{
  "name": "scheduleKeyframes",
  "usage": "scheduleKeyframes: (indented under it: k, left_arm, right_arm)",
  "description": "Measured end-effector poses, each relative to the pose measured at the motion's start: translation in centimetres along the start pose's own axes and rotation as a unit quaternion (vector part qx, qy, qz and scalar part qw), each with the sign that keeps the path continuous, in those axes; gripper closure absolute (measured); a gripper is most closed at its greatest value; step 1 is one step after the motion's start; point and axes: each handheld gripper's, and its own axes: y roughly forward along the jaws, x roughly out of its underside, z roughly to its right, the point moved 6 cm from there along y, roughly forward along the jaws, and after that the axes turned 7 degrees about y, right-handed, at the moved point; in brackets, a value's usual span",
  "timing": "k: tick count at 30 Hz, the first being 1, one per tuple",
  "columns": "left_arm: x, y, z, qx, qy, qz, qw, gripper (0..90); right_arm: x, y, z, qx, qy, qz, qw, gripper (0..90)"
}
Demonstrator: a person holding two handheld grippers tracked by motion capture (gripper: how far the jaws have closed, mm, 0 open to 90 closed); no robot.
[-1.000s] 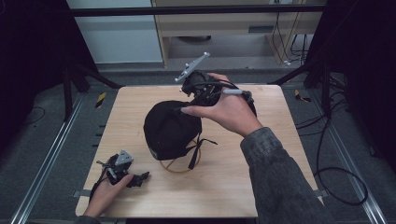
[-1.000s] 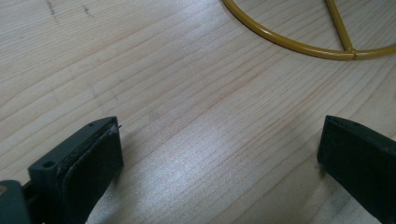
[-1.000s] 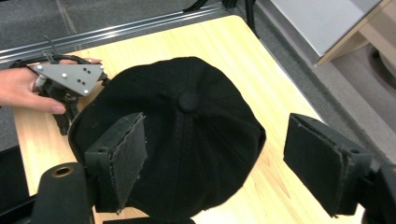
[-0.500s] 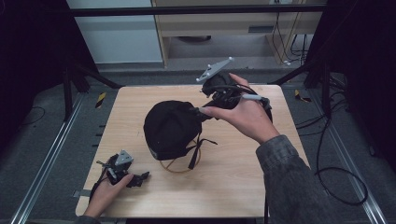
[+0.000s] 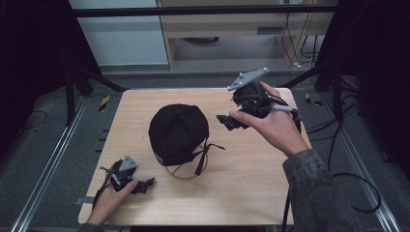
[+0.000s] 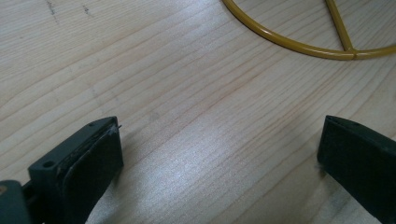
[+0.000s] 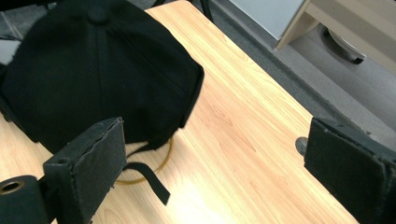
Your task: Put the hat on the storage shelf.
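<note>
Left claw [image 5: 145, 184] rests low on pale wood-grain tabletop [image 5: 251, 193], jaws wide, nothing between. Centre: black fabric cap [image 5: 178, 131], domed, on thin yellow wire ring stand [image 5: 186, 171]. Right claw [image 5: 226, 121] just opening, empty, beside cap.

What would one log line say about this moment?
cap: on wire stand | right gripper: open, beside cap | left gripper: open, on table

A light wooden tabletop [image 5: 145, 104] sits on grey carpet floor [image 5: 34, 145]. Metal rails [image 5: 53, 159] run along the floor past its left and right edges — two yellow-and-black pieces [image 5: 104, 103] lie on the floor near its far corners. Beyond the far edge stands a pale wooden cabinet [image 5: 232, 24], with cables [image 5: 300, 38] hanging at its right.
</note>
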Motion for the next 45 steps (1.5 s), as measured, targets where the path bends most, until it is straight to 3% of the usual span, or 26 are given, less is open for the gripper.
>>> scheduleKeyframes:
  k: [13, 19, 45]
  left_arm:
    - [0.0, 0.0, 0.0, 0.0, 0.0, 0.001, 1.0, 0.0]
    - [0.0, 0.0, 0.0, 0.0, 0.0, 0.001, 1.0, 0.0]
    - [0.0, 0.0, 0.0, 0.0, 0.0, 0.0, 1.0, 0.0]
  right_arm:
    - [2.9, -0.9, 1.9, 0.038, 0.02, 0.004, 0.9991, 12.2]
    - [4.5, -1.2, 2.7, 0.059, 0.018, 0.0, 0.9981, 13.2]
    - [10.1, -2.2, 4.9, 0.081, 0.05, -0.009, 0.9954, 17.1]
